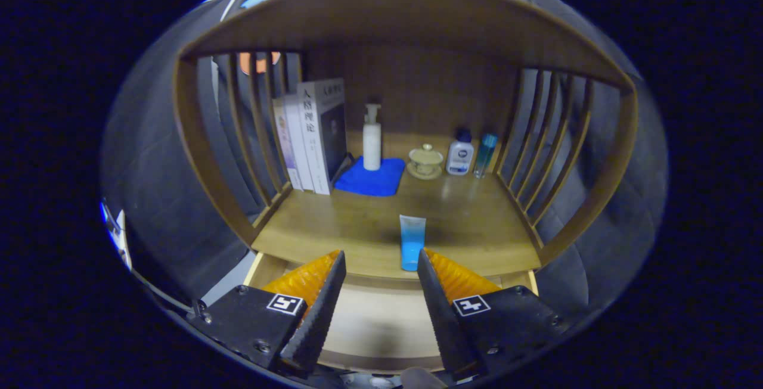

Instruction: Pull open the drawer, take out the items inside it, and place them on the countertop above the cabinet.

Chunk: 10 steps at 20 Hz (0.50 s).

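The gripper (pixel 381 264) is hanging over the pulled-out drawer (pixel 381 317), its fingers spread apart and gripping nothing. The drawer is sitting open below the countertop (pixel 357 228), and the part of its floor showing between the fingers is looking bare. A blue tube (pixel 412 242) is standing upright at the front edge of the countertop, just ahead of the fingers and a little nearer the right one, not touching either. Farther back, books (pixel 313 136) are leaning upright against the left slatted side of the cabinet (pixel 220 156). Beside them a blue cloth (pixel 363 181) is lying flat, with a white pump bottle (pixel 372 139) standing on its rear part. To the right of the cloth a lidded cup (pixel 425 160) is resting on a saucer, then a small white bottle (pixel 460 152) with a dark cap, then a slim teal bottle (pixel 485 153) (this one is sitting close to the right slats). All three are lined up near the back panel, well apart from the tube.
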### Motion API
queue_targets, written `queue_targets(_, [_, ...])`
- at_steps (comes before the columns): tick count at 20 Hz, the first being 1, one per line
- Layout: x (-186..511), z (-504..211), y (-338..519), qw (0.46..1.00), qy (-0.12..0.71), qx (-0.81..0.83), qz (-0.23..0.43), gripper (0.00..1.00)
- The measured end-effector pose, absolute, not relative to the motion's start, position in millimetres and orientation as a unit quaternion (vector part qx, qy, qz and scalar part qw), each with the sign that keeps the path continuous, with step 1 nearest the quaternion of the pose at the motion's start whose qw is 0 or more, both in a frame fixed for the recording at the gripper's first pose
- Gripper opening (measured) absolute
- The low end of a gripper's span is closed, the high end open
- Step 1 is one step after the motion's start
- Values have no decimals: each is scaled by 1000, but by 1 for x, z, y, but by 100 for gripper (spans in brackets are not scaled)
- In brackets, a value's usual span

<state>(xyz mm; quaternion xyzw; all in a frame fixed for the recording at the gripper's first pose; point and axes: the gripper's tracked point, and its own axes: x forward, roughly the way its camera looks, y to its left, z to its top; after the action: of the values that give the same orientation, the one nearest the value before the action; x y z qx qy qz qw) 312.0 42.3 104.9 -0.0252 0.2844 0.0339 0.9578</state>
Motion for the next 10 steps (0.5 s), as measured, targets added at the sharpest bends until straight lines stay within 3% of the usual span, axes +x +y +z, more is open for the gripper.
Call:
queue_targets(3, [275, 122, 55, 972, 226, 10, 58, 83])
queue_targets(7, [223, 141, 38, 990, 124, 31, 58, 99])
queue_targets(10, [185, 137, 17, 997, 67, 30, 36, 99])
